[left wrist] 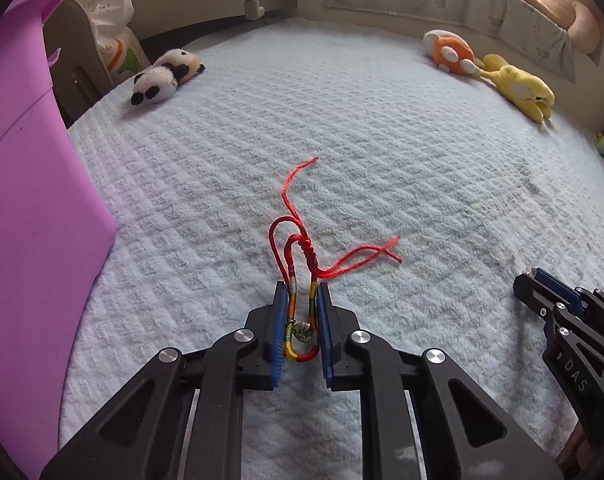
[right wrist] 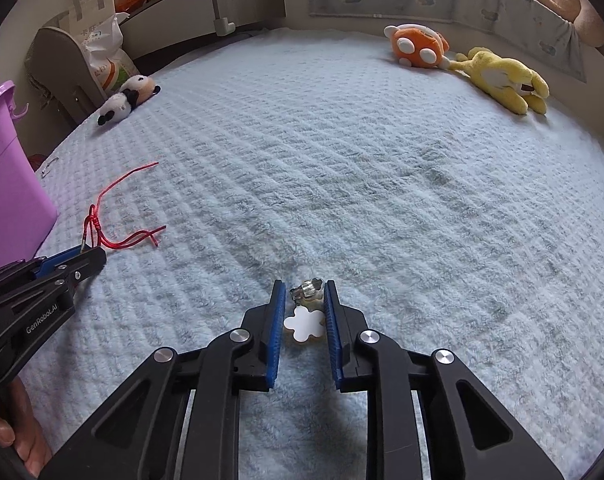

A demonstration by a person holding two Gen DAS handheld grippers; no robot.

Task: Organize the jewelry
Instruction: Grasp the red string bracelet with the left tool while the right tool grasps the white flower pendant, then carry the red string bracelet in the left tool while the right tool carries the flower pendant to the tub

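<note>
We see the left claw [left wrist: 302, 292] pinched in on a rainbow-and-red cord bracelet [left wrist: 302, 280], its blue pads [left wrist: 277, 340] pressing the braided loop from both sides, with a small silver charm hanging in the gap between them. The bracelet's red knot and loose tails spill out ahead of the fingertips toward twelve and two o'clock, trailing over the pale blue bed cover [left wrist: 381, 160]. At nine o'clock in the left wrist view stands a purple plastic bin [left wrist: 30, 200], close beside the claw, and the right claw [left wrist: 541, 284] pokes in at four o'clock. Over in the right wrist view, the right claw [right wrist: 302, 288] is drawn in around a white clover-shaped earring [right wrist: 303, 323] with a silver clip at its far end; the pendant sits between the blue pads and looks touched on its right edge, though we cannot tell for sure that both pads press on it. The left claw [right wrist: 90, 256] shows at nine o'clock there, with the red cord tails just beyond it and a hand [right wrist: 18, 436] at the lower left edge. Far off on the bed lie a panda plush [right wrist: 128, 98] at eleven o'clock, and an orange plush [right wrist: 415, 46] with a yellow plush [right wrist: 501, 80] together at one o'clock.
</note>
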